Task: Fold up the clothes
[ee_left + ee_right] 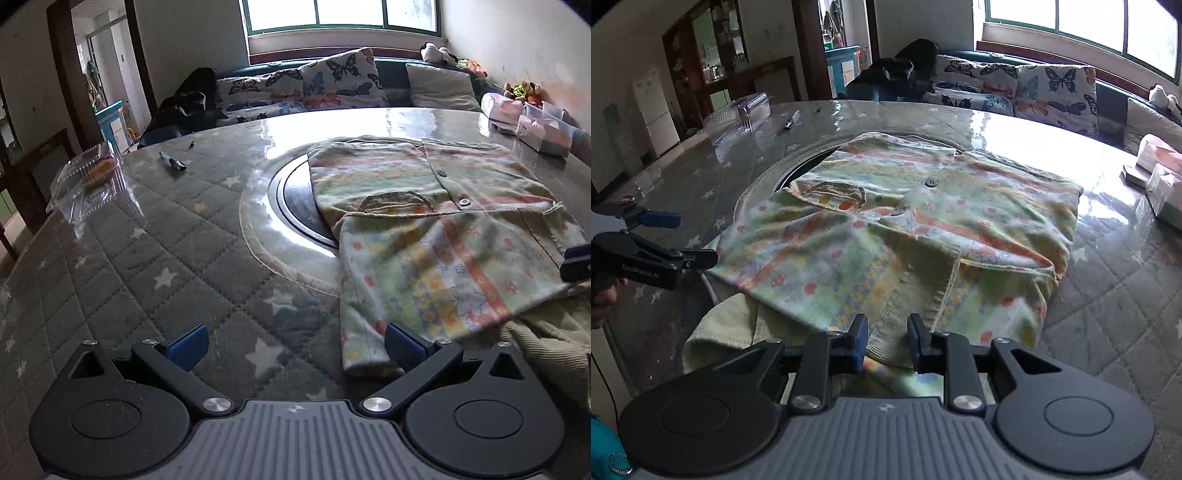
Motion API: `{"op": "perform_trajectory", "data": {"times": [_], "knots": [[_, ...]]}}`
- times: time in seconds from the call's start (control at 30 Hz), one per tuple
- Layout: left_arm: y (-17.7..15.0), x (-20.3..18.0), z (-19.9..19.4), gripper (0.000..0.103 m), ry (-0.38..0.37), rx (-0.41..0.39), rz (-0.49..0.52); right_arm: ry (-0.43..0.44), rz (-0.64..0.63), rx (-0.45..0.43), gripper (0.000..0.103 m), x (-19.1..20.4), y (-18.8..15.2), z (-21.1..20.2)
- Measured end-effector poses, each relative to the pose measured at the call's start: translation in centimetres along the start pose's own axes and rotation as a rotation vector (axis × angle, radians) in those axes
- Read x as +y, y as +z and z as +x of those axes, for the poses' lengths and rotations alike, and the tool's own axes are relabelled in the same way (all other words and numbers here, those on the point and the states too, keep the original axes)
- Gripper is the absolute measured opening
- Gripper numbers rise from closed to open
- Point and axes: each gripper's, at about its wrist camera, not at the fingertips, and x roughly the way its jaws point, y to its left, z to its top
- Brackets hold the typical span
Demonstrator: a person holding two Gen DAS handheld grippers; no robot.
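A pastel striped, flower-print shirt (436, 206) (886, 206) lies button side up on the table, its two sleeves folded in over the lower front. My left gripper (295, 347) (681, 239) is open wide at the shirt's left side. Its right pad (404, 347) is beside a sleeve end, and only tablecloth lies between its jaws. My right gripper (888, 345) is at the near edge, jaws slightly apart. The ribbed sleeve cuff (916, 284) lies between them without being pinched. The right gripper (576, 258) also shows at the far right of the left wrist view.
A cream knit cloth (720, 321) (546, 332) lies under the shirt's near edge. The table (166, 240) has a quilted star cover and a round metal inset (291, 199). On it are a clear plastic box (88, 181), a pen (790, 122) and tissue packs (532, 122). Beyond is a sofa with butterfly cushions (332, 81).
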Motion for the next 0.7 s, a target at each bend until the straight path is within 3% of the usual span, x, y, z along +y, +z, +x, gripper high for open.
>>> {"op": "perform_trajectory", "data": {"times": [0.17, 0.33, 0.5, 0.7], "knots": [[0.3, -0.2, -0.9, 0.103, 0.001, -0.024, 0.009, 0.000, -0.010, -0.016, 0.023, 0.0, -0.2, -1.0], [0.0, -1.6, -2.6, 0.103, -0.069, -0.063, 0.094, 0.000, 0.003, 0.001, 0.023, -0.3, -0.6, -0.5], [-1.6, -4.1, -4.7, 0.103, -0.198, -0.137, 0.290, -0.010, -0.014, -0.025, 0.023, -0.3, -0.3, -1.5], [-3.8, -7.8, -5.2, 0.103, -0.281, -0.193, 0.523, -0.020, -0.027, -0.033, 0.023, -0.2, -0.6, -2.4]]}}
